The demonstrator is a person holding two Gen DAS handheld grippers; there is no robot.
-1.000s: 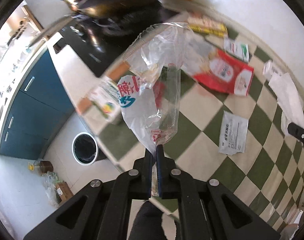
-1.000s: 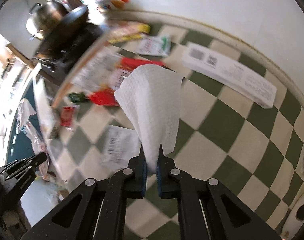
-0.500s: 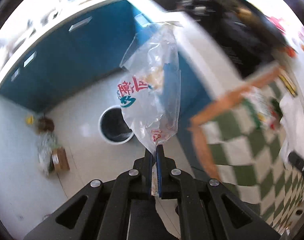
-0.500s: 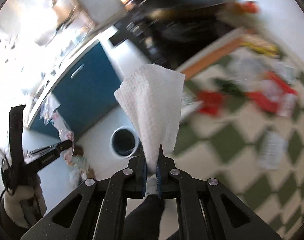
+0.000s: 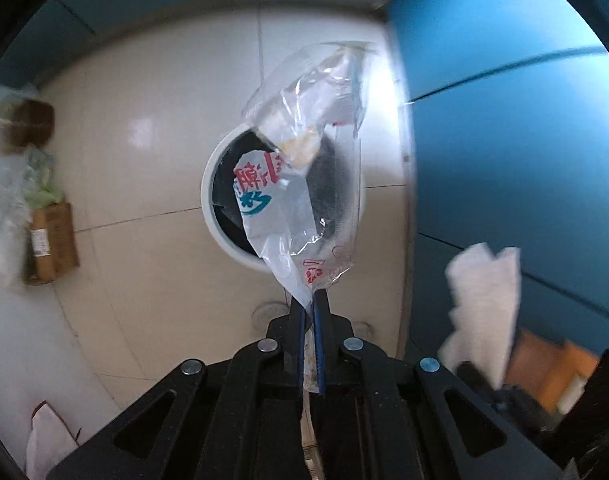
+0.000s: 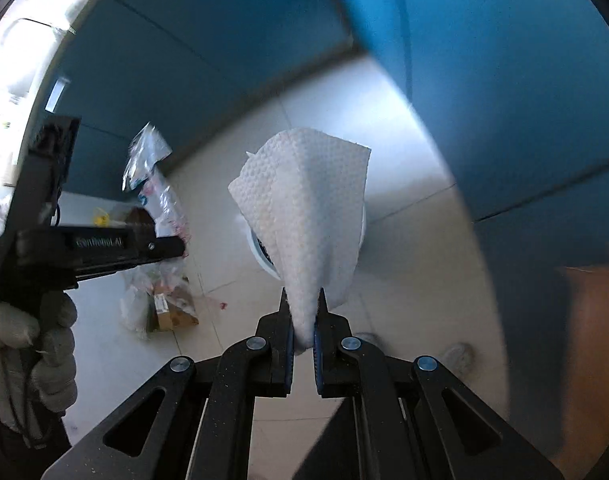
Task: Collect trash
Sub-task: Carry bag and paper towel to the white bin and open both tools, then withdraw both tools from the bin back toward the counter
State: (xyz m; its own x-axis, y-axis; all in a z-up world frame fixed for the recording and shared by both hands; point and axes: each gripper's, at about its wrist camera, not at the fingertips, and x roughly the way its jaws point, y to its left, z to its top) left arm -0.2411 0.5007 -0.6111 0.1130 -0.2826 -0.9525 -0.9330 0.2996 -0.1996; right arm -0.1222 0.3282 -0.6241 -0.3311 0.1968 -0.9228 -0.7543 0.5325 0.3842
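My left gripper [image 5: 309, 300] is shut on a crumpled clear plastic bag [image 5: 304, 184] with red and blue print. The bag hangs above a round white-rimmed trash bin [image 5: 216, 200] standing on the pale tiled floor. My right gripper [image 6: 303, 300] is shut on a white paper towel [image 6: 308, 216], which hides most of the trash bin [image 6: 264, 258] behind it. In the left wrist view the paper towel [image 5: 484, 304] shows blurred at the right. In the right wrist view the left gripper [image 6: 176, 246], held by a gloved hand [image 6: 44, 344], carries the plastic bag [image 6: 152, 184] at the left.
Blue cabinet fronts [image 5: 504, 140] rise right beside the bin. A small cardboard box [image 5: 50, 244] and plastic wrappings [image 6: 140, 304] lie on the floor to the left. A brown jar [image 5: 28, 124] stands further back. A brown box [image 6: 592, 344] sits at the right edge.
Both grippers swung away from the checkered table with its litter and dropped toward the floor. The bin has grown large under the bag and the towel. Both grips are unchanged.
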